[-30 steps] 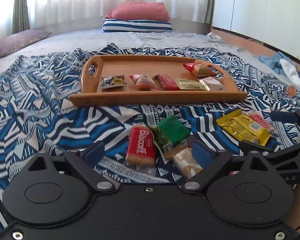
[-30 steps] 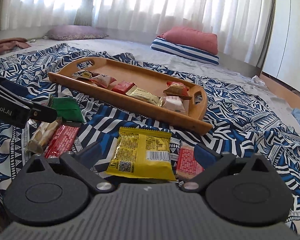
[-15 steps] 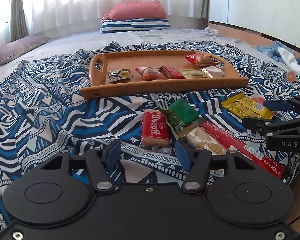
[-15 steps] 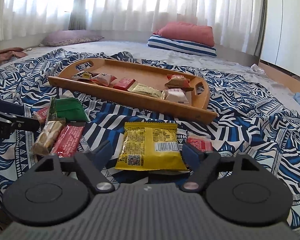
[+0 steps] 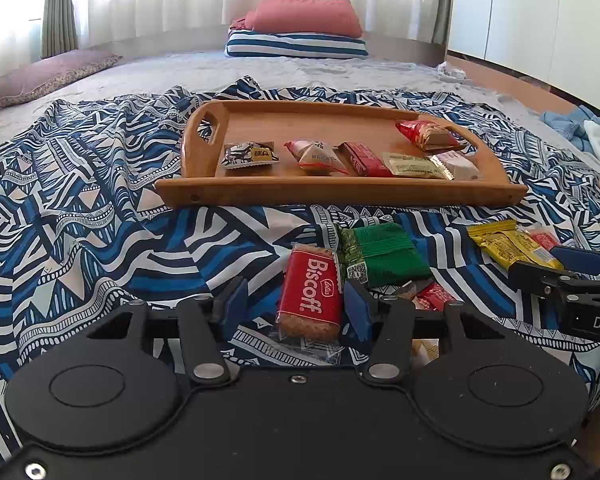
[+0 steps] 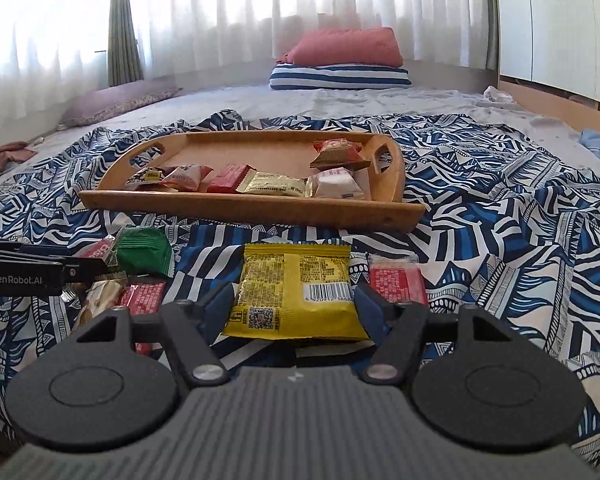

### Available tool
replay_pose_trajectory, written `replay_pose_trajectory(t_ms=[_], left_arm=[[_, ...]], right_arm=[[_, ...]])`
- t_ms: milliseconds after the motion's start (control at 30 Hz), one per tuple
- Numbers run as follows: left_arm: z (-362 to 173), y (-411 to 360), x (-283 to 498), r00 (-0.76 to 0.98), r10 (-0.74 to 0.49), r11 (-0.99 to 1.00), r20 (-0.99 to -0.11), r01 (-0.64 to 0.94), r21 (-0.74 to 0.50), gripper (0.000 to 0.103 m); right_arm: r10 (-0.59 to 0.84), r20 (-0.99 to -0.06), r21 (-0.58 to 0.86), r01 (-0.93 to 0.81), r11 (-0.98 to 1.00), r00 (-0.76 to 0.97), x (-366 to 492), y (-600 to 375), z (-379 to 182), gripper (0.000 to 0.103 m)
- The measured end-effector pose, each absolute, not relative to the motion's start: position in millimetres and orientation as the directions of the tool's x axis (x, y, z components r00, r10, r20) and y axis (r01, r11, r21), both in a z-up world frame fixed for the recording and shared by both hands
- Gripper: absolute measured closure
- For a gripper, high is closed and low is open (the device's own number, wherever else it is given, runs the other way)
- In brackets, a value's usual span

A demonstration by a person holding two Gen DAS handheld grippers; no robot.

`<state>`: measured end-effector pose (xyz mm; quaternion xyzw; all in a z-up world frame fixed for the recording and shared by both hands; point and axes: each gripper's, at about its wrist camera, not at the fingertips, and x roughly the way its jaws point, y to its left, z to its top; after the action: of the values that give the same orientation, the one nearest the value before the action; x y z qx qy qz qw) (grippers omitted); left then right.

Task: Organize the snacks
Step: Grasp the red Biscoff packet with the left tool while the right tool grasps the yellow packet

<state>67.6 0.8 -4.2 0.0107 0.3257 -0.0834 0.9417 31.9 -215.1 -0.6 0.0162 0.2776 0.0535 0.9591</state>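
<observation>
A wooden tray holding several wrapped snacks lies on the patterned blanket; it also shows in the right wrist view. My left gripper is open around a red Biscoff packet, right pad close to it, left pad apart. A green packet lies beside it. My right gripper is open around a yellow packet, both pads near its edges. A red packet lies to its right. The right gripper shows at the left view's right edge.
A blue and white patterned blanket covers the bed. More snacks lie left of the yellow packet, under the left gripper. Pillows lie at the back, with curtains behind and clothes at far right.
Both grippers have narrowed their jaws and shifted. The left one has the Biscoff packet between its fingers and the right one the yellow packet. The snacks have not moved.
</observation>
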Motion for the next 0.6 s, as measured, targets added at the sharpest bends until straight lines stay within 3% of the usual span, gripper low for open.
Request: replay_pose_trajectory(t_ms=[200,433,600], left_arm=[[-6.6,-4.0,66.9,0.779,-0.144,0.984,-0.611,0.176,-0.008,0.053],[-6.6,-5.8,65.8,0.769,-0.172,0.979,-0.616,0.205,-0.017,0.066],[-7.4,-6.1,65.5,0.765,-0.176,0.978,-0.620,0.208,-0.022,0.067]], right_arm=[[0.106,-0.545,0.058,-0.088,0.994,0.832,35.7,-209.4,-4.7,0.024],[0.100,-0.551,0.063,-0.078,0.995,0.829,38.7,-206.0,-9.5,0.022],[0.091,-0.550,0.048,-0.078,0.996,0.830,38.6,-201.8,-11.8,0.020]])
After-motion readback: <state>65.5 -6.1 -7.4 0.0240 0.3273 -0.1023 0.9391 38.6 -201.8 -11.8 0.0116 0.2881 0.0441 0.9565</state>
